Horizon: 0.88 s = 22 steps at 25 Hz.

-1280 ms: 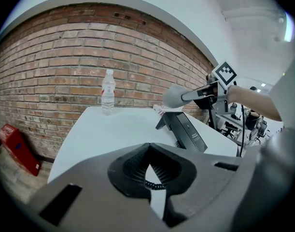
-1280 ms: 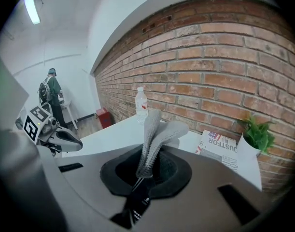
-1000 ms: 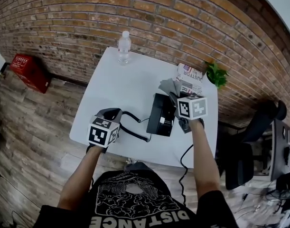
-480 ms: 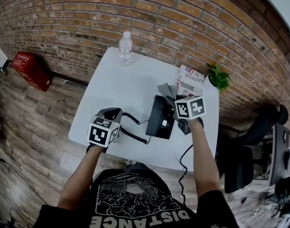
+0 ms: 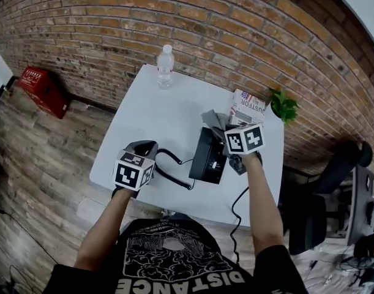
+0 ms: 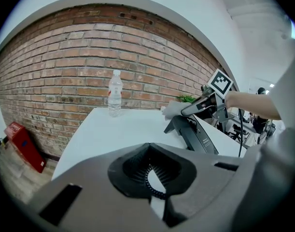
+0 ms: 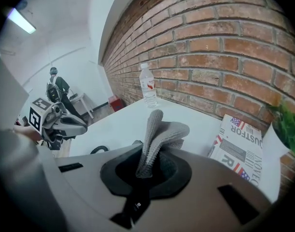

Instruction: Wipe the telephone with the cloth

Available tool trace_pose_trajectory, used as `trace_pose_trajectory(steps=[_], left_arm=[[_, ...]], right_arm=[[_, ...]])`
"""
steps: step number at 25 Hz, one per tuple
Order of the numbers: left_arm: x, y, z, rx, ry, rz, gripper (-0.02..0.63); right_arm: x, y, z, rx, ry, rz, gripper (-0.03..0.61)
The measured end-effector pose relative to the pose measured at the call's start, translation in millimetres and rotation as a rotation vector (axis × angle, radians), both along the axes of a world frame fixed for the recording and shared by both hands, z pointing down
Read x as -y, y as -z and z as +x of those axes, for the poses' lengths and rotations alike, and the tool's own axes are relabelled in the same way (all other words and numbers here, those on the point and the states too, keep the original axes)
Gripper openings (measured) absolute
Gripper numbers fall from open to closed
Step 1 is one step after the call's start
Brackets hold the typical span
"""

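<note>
Brickwork (image 5: 235,35) fills the background, and a white counter (image 5: 162,112) stands against it. The black telephone (image 5: 209,156) sits toward the counter's right side. Its sloped face is tilted up, and a printed paper (image 5: 248,108) lies just beyond it.

The right tongs (image 7: 146,168) are clamped on a fold of the grey cloth (image 5: 215,119). The rest of the cloth bunches loosely over the telephone's far end and appears to touch it. The left tongs (image 6: 149,175) are well apart from the telephone, near the counter's front left. In the left gripper view they are closed around the coiled cord (image 5: 171,175), which loops across the counter to the telephone's near end. I cannot make out a handset in any view.

The wipe looks to be just beginning at the far end, and a few things could go wrong from here:

- **Sliding:** The telephone is probably light and the counter looks smooth. A firm stroke toward the person could push the telephone along rather than clean it.
- **Cord pull:** If the left tongs move away, the cord would tighten and could drag or twist the telephone.
- **Cloth slip:** Only a narrow fold is pinched, so friction on the plastic may pull the cloth out of the tongs.
- **Poor contact:** The loose bunch may pass over the keys without pressing on them.
- **Nearby things:** A wide stroke at the far end could push the paper. The water bottle (image 5: 165,66) at the back is too far away to be hit.
</note>
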<state>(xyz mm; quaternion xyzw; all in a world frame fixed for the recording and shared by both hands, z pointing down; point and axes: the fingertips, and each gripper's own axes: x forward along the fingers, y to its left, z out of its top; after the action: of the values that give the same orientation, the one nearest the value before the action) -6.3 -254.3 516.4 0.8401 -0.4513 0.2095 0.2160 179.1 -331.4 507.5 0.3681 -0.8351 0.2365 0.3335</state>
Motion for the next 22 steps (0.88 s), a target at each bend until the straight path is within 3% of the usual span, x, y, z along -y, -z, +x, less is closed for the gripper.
trace_pose_trajectory(steps=[22], left_arm=[[-5,3,-23,0.004,0.091,0.004,0.006]], right_arm=[[6,-1,-43,0.037,0.136,-0.046,0.011]])
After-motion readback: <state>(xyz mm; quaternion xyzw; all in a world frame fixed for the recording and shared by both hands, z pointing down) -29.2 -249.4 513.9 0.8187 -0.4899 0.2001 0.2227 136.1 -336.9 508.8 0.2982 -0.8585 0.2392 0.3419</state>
